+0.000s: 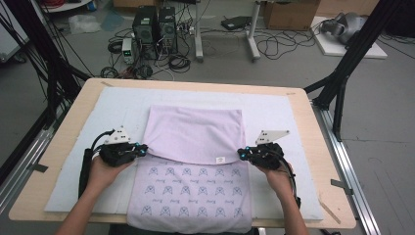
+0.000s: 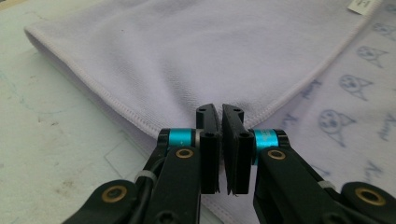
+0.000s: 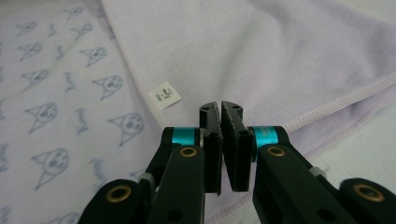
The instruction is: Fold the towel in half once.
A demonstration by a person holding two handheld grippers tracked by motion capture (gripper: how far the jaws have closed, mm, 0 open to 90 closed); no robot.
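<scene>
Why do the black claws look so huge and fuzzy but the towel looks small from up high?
In the left gripper view the left gripper sits right at the lens, so it looms, its lower arms soft; same for the right gripper in the right gripper view. The high view is far off, evenly lit, making the towel small, slightly grainy.

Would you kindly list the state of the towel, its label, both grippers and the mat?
towel: flat, far half folded over the printed side
label: exposed at the folded edge's corner
left gripper: shut on the towel's folded corner
right gripper: shut on the towel's edge
mat: spread flat under the towel
</scene>
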